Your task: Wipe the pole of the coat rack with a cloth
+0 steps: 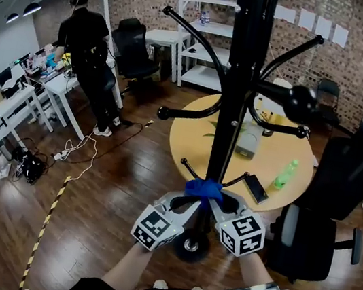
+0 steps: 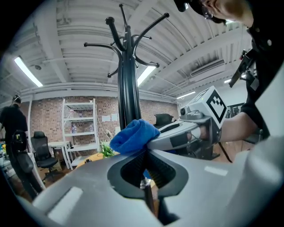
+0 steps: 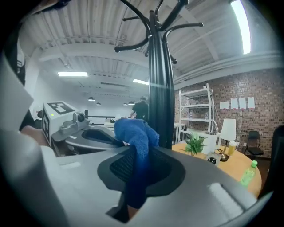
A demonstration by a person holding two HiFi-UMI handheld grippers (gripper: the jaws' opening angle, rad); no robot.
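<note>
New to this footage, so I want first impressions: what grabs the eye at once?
The black coat rack pole rises at centre, a blue cloth bunched against its lower part. The left gripper and right gripper both clamp that cloth from either side. Behind stands a round yellow table; a person stands far left.

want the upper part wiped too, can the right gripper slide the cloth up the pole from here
Probably, with care: the right gripper grips the cloth low on the pole, but small hooks branch off just above it; past them the pole looks bare.
</note>
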